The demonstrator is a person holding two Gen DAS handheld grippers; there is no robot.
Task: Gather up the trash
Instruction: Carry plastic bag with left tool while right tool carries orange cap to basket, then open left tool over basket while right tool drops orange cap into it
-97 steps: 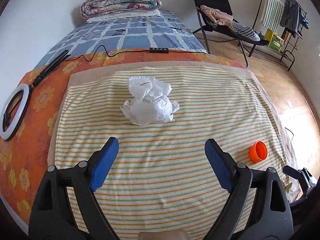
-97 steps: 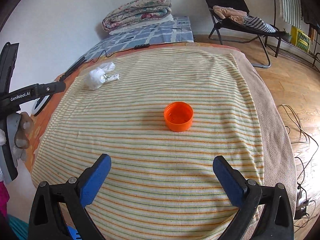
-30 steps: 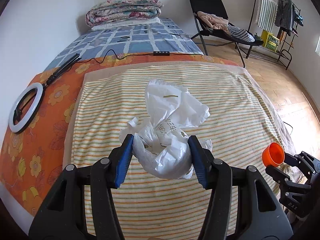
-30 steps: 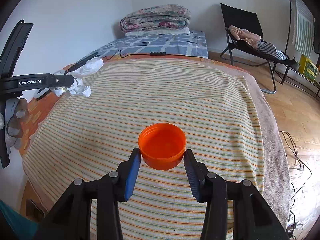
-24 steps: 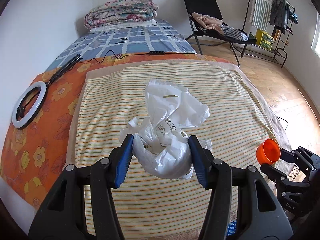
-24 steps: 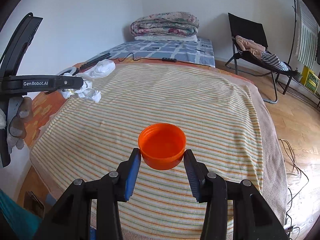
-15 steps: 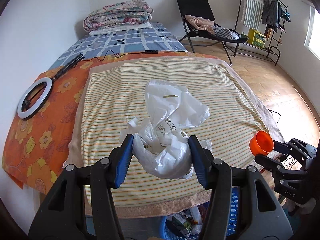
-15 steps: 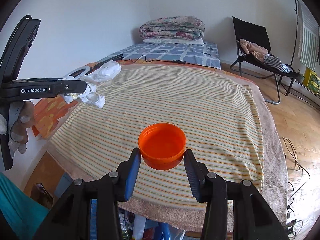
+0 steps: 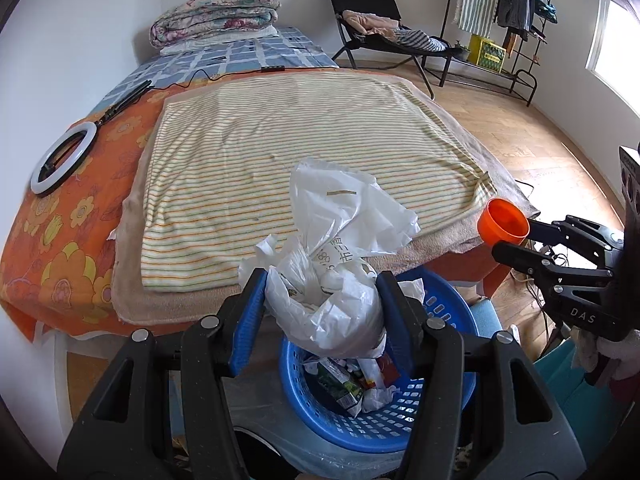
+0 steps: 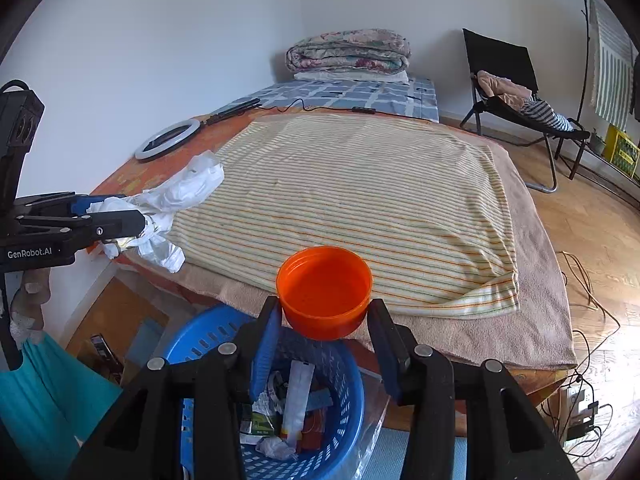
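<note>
My left gripper (image 9: 322,300) is shut on a crumpled white plastic bag (image 9: 336,248) and holds it above a blue perforated basket (image 9: 440,420) that has wrappers inside. My right gripper (image 10: 324,320) is shut on an orange cap (image 10: 324,290), open side up, above the same blue basket (image 10: 192,344). In the right wrist view the left gripper (image 10: 132,220) with the white bag (image 10: 180,196) is at the left. In the left wrist view the right gripper (image 9: 508,236) with the orange cap (image 9: 502,224) is at the right.
The table carries a striped cloth (image 9: 300,140) over an orange flowered cover (image 9: 60,240). A ring light (image 9: 60,160) lies at its left. Behind are a bed with folded quilts (image 9: 216,12), a black chair (image 9: 380,36) and a clothes rack (image 9: 508,20). Cables (image 10: 580,280) lie on the wooden floor.
Both grippers closed on the bag and the cap, lifted them, and drew back from the table top to its front edge, over the blue basket that has come into view.
</note>
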